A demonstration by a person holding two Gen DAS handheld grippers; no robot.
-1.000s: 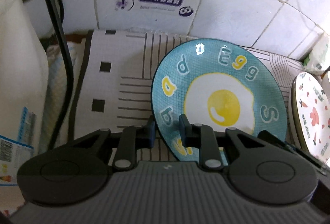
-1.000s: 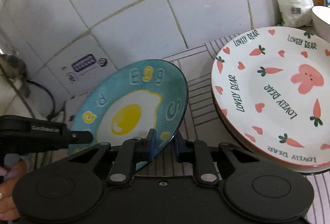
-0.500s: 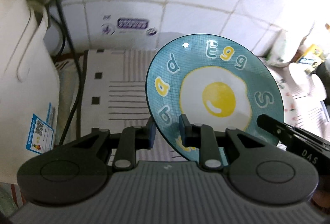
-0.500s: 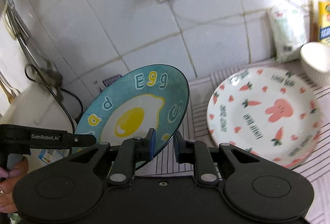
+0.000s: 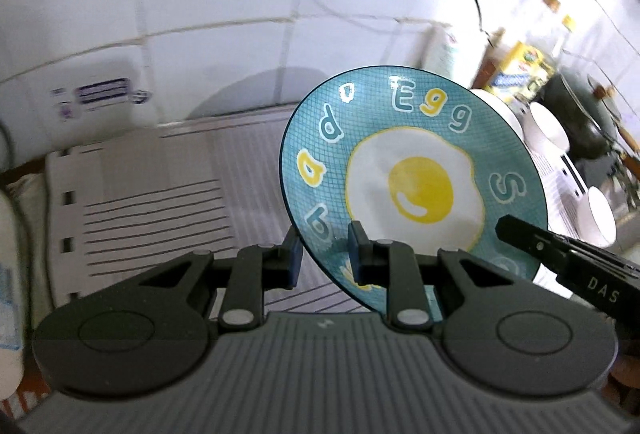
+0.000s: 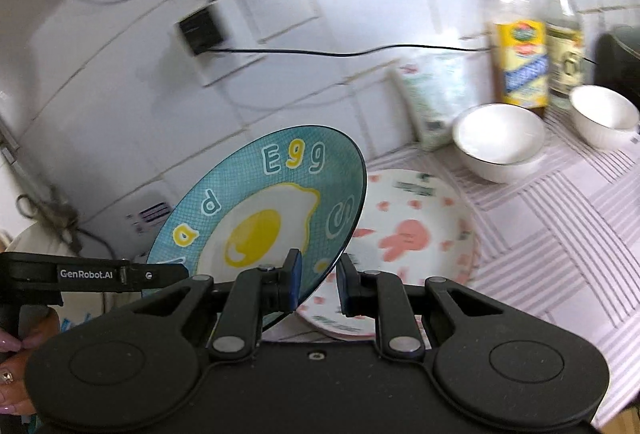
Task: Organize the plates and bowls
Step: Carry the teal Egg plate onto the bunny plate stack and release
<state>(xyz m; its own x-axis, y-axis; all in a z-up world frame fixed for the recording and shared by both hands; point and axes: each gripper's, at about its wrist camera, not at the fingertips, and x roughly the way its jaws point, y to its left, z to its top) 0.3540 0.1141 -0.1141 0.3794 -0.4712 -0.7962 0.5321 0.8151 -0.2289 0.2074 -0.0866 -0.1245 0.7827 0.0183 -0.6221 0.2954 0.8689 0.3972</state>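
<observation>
- Round teal ceramic plate with a fried-egg picture and the lettering "Egg" [image 5: 412, 178]: held clear of the bench, tilted up on edge, face toward both cameras; right of centre in the left wrist view, lower centre in the right wrist view [image 6: 264, 218].
- Left gripper [image 5: 322, 254]: jaws clamped on the plate's lower-left rim, one in front of the face, one behind.
- Right gripper [image 6: 318, 282]: jaws closed on the plate's lower-right rim, the edge running between them; its black body also shows at the right edge of the left wrist view.
- Step in hand (judgement): two-handed carry of the plate toward a stacking place.
- White round plate with pink rabbit, carrots and hearts [image 6: 416, 230]: flat on the bench just right of and below the teal plate, apparently topping a stack; the likely destination.
- Next move (judgement): level the plate, centre it over the rabbit plate, lower it, then part both pairs of jaws.
- Two white ceramic bowls [image 6: 500, 138]: upper right of the right wrist view, beside bottles.
- Striped white cloth on the bench [image 5: 160, 194]: bare at the left of the left wrist view.
- Change from half a second earlier: plate carried higher and rightward; the rabbit plate reads smaller, more wall, socket and bottles show; both grips unchanged.
</observation>
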